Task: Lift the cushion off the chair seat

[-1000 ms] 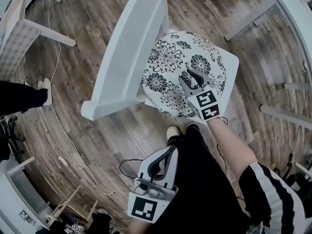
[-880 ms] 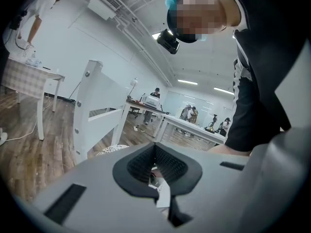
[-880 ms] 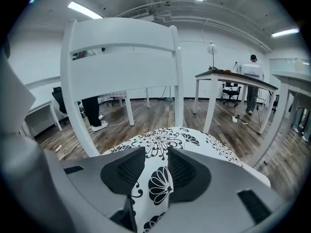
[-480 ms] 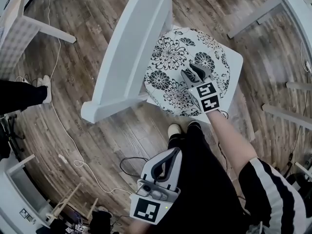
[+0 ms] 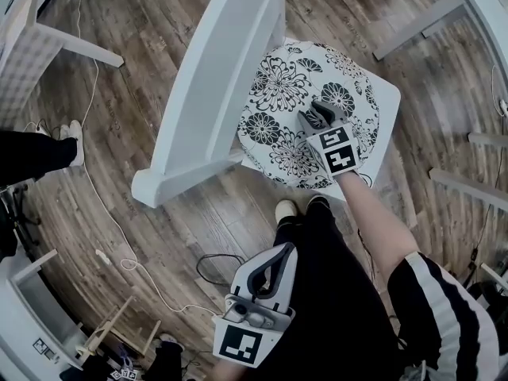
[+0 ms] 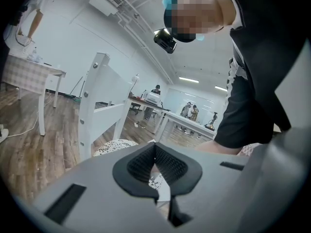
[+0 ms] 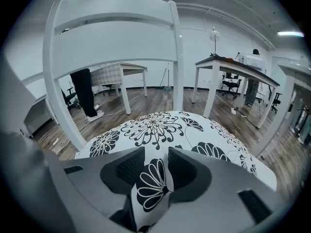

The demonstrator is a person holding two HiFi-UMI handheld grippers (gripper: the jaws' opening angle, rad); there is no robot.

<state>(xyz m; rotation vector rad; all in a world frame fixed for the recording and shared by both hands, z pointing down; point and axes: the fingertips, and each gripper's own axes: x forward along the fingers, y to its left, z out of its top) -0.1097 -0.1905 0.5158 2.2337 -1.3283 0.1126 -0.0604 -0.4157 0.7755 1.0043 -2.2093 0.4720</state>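
A round white cushion with black flowers lies on the seat of a white chair, whose slatted back stands at its left. My right gripper is down on the cushion's near edge. In the right gripper view the jaws of the right gripper stand wide, and a raised fold of the cushion fills the gap between them. My left gripper hangs low by the person's leg, away from the chair. In the left gripper view its jaws meet at the tips with nothing in them.
The wooden floor carries a white cable at the left and a dark cable near the person's shoe. White table legs run at the upper right, and another table at the upper left. A bystander's feet show at far left.
My right gripper has sunk onto the cushion's near edge, and the fold now stands between its jaws. The left gripper has barely moved.
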